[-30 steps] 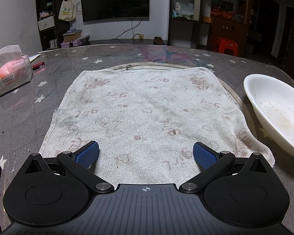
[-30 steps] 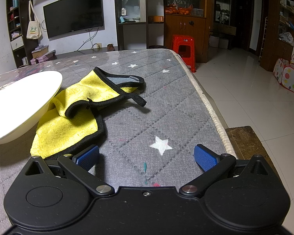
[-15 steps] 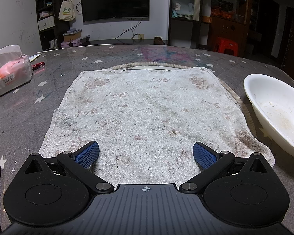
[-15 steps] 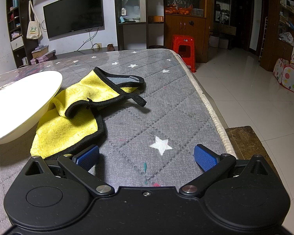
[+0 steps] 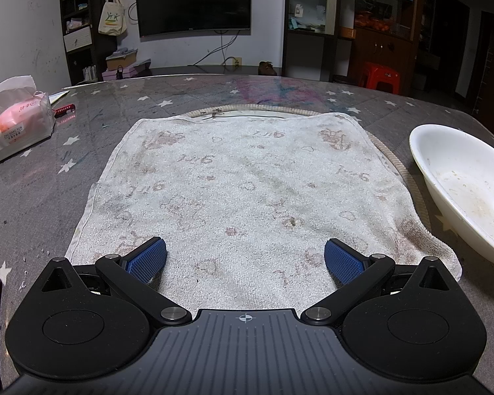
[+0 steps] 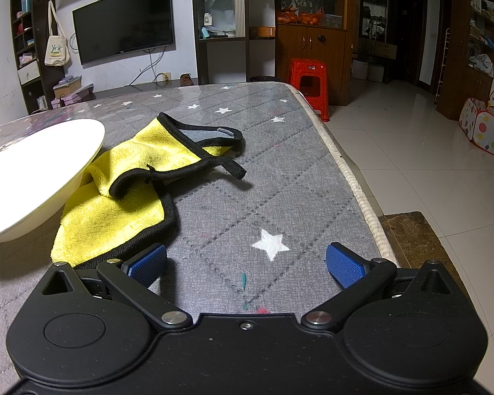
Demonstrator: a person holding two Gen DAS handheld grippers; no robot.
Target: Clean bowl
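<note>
Neither tool has taken anything up: the left hand-held gripper (image 5: 245,258) hangs with its blue pads spread wide over the near edge of a stained white towel (image 5: 247,191), and the right hand-held gripper (image 6: 247,265) is just as wide apart over bare grey starred cloth near the right edge of the surface (image 6: 280,181).

The bowl (image 5: 461,184) sits toward the right side of the surface, just beside the towel's right edge, tilted, with brownish smears and crumbs inside. Its far rim rests on a yellow cloth with black edging (image 6: 125,191), which looks like the natural wiper.

The step in hand appears to be the first reach. To do it well, the right tool should pinch the yellow cloth at a free folded edge (the near corner lies closest to its left pad), not the part trapped under the bowl. The left tool should clamp the bowl's near rim first, since a tilted shallow bowl may rock or slide when the cloth is drawn out.

The tissue pack (image 5: 13,121) at the far left carries pink print; only "ZHU XIANG YUN" seems readable. The towel bears faint repeated marks, not legible.
</note>
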